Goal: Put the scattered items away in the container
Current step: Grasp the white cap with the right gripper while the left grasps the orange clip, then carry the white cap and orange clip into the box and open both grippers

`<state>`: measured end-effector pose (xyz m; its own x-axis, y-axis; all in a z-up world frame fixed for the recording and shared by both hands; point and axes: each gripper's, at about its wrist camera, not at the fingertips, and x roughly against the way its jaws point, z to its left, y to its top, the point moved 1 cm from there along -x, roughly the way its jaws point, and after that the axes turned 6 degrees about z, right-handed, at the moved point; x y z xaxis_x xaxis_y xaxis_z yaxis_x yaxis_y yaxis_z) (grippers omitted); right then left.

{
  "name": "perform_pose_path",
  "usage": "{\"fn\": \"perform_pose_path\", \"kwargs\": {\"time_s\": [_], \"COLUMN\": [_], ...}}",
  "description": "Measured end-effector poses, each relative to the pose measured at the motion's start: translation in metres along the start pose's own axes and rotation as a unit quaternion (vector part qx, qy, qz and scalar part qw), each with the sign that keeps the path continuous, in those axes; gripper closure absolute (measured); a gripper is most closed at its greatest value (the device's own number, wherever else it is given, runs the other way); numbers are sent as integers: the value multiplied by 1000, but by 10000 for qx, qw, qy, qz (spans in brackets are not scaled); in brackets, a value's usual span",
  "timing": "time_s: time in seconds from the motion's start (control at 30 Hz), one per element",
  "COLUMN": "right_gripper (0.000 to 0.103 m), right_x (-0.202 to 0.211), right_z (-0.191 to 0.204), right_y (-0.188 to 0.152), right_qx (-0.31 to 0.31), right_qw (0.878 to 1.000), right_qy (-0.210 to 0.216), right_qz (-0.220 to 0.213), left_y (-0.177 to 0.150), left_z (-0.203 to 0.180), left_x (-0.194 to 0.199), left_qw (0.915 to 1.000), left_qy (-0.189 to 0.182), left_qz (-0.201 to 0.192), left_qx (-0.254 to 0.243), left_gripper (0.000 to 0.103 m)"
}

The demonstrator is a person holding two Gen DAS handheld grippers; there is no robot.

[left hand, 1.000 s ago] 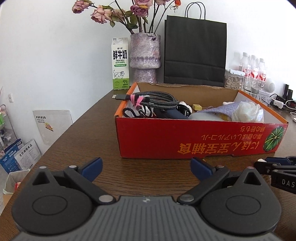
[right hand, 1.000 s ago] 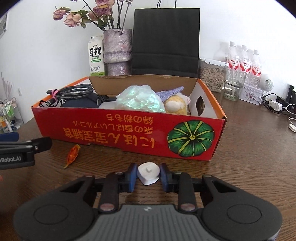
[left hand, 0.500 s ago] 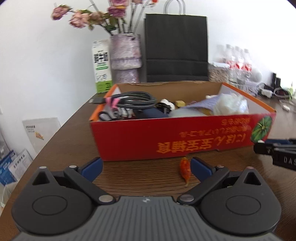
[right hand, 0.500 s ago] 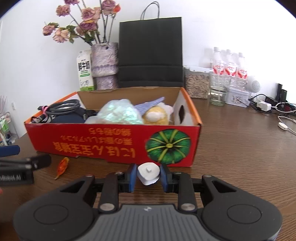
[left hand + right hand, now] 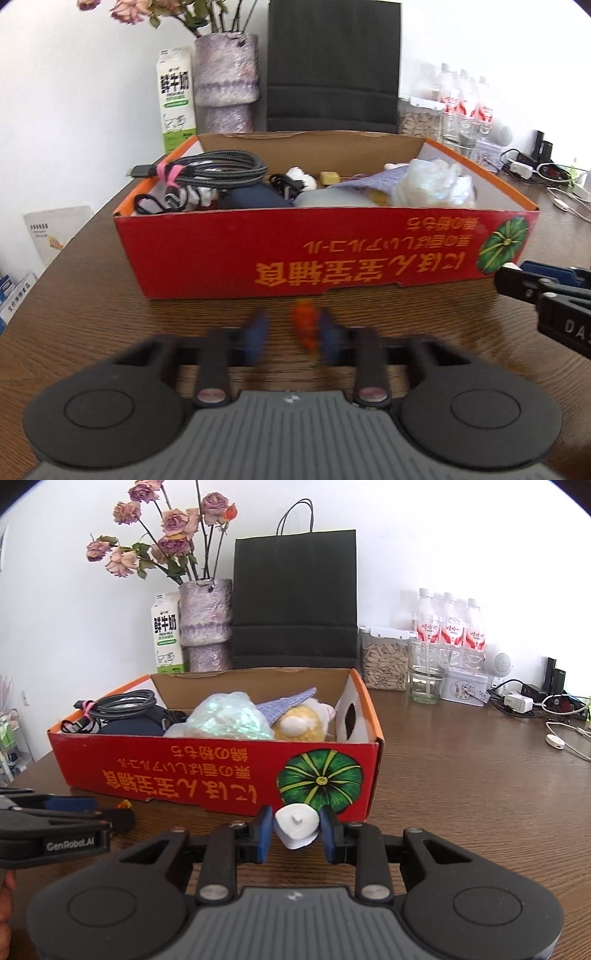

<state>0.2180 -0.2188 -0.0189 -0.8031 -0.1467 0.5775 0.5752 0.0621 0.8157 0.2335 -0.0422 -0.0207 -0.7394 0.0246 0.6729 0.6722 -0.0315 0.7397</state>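
Meanwhile the left gripper is closing, blurred, around a small orange item lying on the counter before the red box; the right gripper is clamping a white cap-like piece.

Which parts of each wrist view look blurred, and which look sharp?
Left wrist view: the left hand-held gripper fingertips and the small orange item between them are smeared by motion as the jaws close, while the red box stays sharp. Right wrist view: all crisp, including the right hand-held gripper clamping the white cap; straight edges bow with fisheye distortion.
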Motion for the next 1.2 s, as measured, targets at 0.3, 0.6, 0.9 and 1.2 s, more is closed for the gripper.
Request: {"fn": "perform_pose_path", "kwargs": {"time_s": [0.3, 0.6, 0.9, 1.2], "right_gripper": [77, 77, 77, 77], "right_x": [4, 16, 32, 24], "right_z": [5, 4, 5, 28], "right_y": [-1, -2, 26, 76], "right_qx": [81, 23, -77, 0], "right_qw": [9999, 9992, 9967, 9926], "right_qy": [61, 161, 320, 309], "right_qz": [-55, -364, -739, -1177], "left_y": [-2, 4, 39, 82], "left_z": [-1, 5, 9, 10], "left_x": [5, 28, 58, 42], "left_qw": [9998, 9971, 9913, 9861], "left_qy": [-117, -342, -371, -237], "left_qz": [-103, -587, -1191, -1493], "left_qx": [97, 329, 419, 696], "left_gripper": [89, 89, 89, 89]}}
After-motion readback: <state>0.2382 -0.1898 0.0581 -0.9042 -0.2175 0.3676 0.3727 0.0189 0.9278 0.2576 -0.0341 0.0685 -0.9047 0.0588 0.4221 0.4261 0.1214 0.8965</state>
